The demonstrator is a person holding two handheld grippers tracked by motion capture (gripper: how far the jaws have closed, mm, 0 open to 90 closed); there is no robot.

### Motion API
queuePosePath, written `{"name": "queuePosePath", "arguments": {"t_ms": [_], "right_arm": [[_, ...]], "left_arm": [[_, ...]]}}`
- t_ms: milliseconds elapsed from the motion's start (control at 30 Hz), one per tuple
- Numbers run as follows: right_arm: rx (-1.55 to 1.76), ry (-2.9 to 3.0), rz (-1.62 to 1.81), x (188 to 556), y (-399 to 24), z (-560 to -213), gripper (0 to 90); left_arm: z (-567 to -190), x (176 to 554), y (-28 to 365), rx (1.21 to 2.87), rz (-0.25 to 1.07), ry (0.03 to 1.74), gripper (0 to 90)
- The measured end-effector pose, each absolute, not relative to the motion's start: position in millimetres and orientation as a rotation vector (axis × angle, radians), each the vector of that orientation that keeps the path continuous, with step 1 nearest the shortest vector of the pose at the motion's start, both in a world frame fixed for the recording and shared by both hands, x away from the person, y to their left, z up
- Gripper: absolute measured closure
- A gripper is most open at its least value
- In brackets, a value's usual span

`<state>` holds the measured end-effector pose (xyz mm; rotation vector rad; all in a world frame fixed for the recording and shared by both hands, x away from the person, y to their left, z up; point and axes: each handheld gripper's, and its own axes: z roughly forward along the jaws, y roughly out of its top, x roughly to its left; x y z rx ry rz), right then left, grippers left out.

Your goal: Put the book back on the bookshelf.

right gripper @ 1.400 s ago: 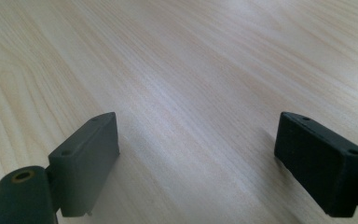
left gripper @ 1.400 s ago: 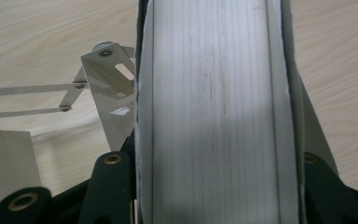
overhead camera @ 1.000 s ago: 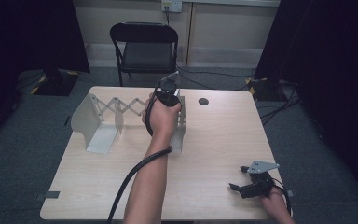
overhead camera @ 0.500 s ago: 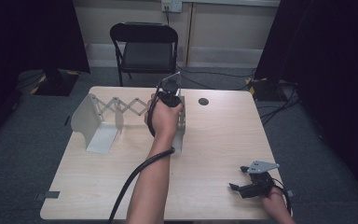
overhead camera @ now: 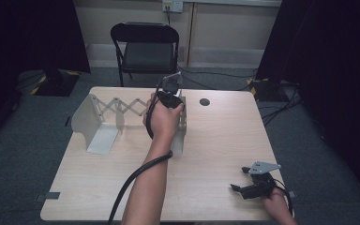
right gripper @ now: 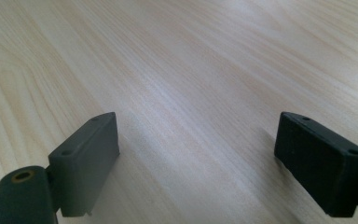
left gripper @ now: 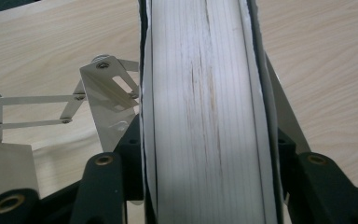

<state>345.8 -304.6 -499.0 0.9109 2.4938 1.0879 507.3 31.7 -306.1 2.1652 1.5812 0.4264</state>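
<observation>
A white book (left gripper: 205, 116) stands on edge between the black jaws of my left gripper (overhead camera: 168, 96), page edges facing the camera. Both pads lie against its covers, though the jaws have just been opening a little. The book sits at the right end of a grey metal expanding rack (overhead camera: 117, 110), whose scissor links (left gripper: 107, 93) stretch left to an end plate (overhead camera: 86, 122). In the high view the hand hides most of the book. My right gripper (overhead camera: 236, 188) rests low at the table's front right corner, open (right gripper: 196, 154) over bare wood with nothing between its fingers.
A small dark disc (overhead camera: 205, 101) lies on the light wooden table (overhead camera: 225, 140) to the right of the rack. A black folding chair (overhead camera: 145, 47) stands behind the far edge. Cables run over the carpet at the back right.
</observation>
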Motion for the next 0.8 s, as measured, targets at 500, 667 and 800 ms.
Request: {"name": "queuePosePath", "arguments": {"t_ms": [500, 667, 800], "right_arm": [[0.913, 2.493, 1.088, 345.7, -304.6, -499.0, 13.2], [0.911, 2.494, 1.088, 345.7, -304.6, -499.0, 13.2], [0.912, 2.493, 1.089, 345.7, -304.6, -499.0, 13.2]], "left_arm": [[-303.8, 492.5, 40.9, 2.175, 0.401, 1.518, 45.4], [-303.7, 488.3, 44.5, 2.165, 0.393, 1.504, 45.3], [-304.1, 485.1, 46.2, 2.172, 0.393, 1.482, 44.9]]}}
